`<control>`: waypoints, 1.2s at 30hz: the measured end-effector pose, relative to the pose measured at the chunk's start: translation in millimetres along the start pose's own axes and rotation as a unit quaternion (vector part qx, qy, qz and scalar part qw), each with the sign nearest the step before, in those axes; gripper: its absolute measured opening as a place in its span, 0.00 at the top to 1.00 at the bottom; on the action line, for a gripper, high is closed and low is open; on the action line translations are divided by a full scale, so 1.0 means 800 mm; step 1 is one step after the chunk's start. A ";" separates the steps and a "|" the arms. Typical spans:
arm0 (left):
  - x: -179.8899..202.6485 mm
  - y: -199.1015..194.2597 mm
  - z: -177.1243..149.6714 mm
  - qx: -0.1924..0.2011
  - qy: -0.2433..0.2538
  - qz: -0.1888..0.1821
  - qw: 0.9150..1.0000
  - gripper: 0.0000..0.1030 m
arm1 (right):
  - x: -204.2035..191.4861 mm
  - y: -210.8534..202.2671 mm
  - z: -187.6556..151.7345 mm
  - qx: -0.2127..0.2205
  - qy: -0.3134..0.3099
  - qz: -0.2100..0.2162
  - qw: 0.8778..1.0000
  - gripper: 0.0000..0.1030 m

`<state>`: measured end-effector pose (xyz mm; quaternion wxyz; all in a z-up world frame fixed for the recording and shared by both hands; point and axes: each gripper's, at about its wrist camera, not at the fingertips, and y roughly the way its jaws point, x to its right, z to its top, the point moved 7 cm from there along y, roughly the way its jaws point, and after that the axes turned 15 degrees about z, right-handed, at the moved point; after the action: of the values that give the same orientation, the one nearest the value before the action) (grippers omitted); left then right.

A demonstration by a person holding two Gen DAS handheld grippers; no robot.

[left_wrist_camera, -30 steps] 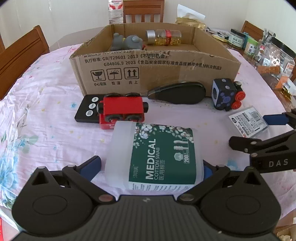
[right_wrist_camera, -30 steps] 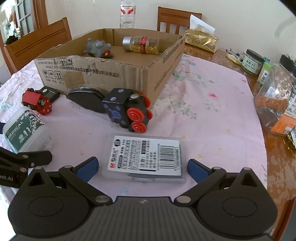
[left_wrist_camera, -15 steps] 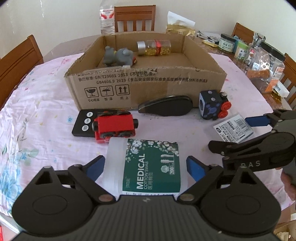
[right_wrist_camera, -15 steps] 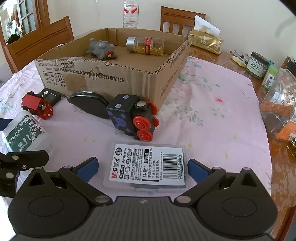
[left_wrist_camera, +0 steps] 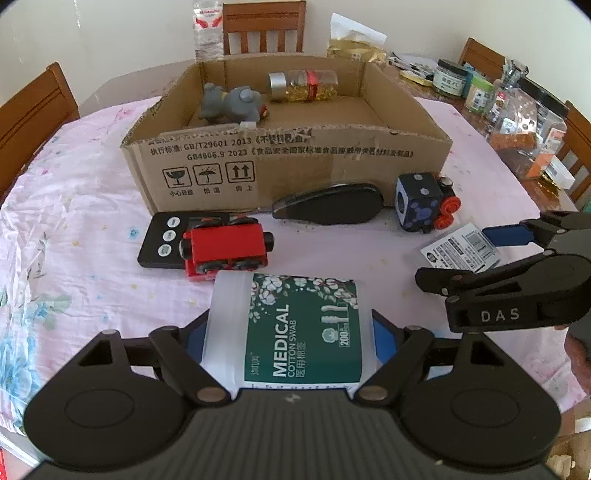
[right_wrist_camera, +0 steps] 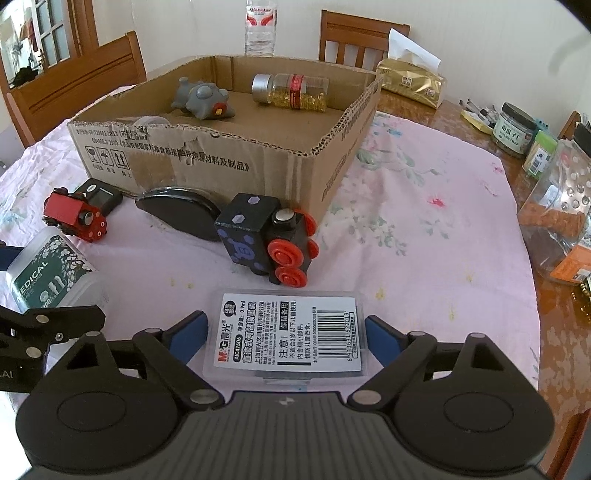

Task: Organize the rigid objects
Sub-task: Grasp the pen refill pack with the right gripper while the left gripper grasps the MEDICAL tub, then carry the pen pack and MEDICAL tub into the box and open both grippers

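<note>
My left gripper (left_wrist_camera: 288, 336) is shut on the medical cotton swab box (left_wrist_camera: 291, 328), its blue pads pressed on both sides. My right gripper (right_wrist_camera: 286, 336) is shut on a clear plastic case with a white barcode label (right_wrist_camera: 288, 332). The cardboard box (left_wrist_camera: 288, 162) stands behind, holding a grey toy (left_wrist_camera: 232, 103) and a pill bottle (left_wrist_camera: 303, 85). In front of it lie a red toy train car (left_wrist_camera: 225, 251), a black remote (left_wrist_camera: 162, 240), a black flat case (left_wrist_camera: 328, 203) and a black toy locomotive with red wheels (left_wrist_camera: 424, 203).
Jars and plastic bags (left_wrist_camera: 517, 118) crowd the table's right side. A gold tissue pack (right_wrist_camera: 410, 81) and a water bottle (right_wrist_camera: 260, 26) stand behind the box. Wooden chairs surround the table. The pink cloth (right_wrist_camera: 424, 229) covers the table.
Both grippers have closed on their objects: the left on the swab box, the right on the labelled case. Both views have risen, looking down more into the cardboard box.
</note>
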<state>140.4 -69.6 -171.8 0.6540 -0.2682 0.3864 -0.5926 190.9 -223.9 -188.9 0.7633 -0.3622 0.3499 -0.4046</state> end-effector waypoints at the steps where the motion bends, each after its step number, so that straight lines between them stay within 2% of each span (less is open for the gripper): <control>1: 0.000 -0.001 0.000 -0.002 0.002 -0.002 1.000 0.20 | 0.000 -0.001 -0.001 -0.003 0.000 0.001 1.000 0.09; 14: -0.014 -0.036 0.017 -0.023 0.057 -0.066 0.996 0.20 | 0.001 -0.034 0.001 -0.041 -0.026 0.022 0.999 0.09; 21: -0.018 -0.059 0.043 -0.004 0.080 -0.081 0.993 0.20 | 0.001 -0.058 0.024 -0.037 -0.046 0.025 0.998 0.09; 30: -0.032 -0.077 0.091 0.038 0.078 -0.085 0.993 0.20 | -0.014 -0.093 0.101 0.011 -0.091 0.037 0.995 0.09; 36: -0.049 -0.078 0.119 0.061 0.072 -0.071 0.993 0.20 | -0.019 -0.084 0.161 0.034 -0.121 0.039 0.991 0.09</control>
<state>183.4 -50.6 -61.2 0.5956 -0.2114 0.3756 -0.6778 266.2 -203.6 -65.5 0.8270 -0.3685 0.2549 -0.3396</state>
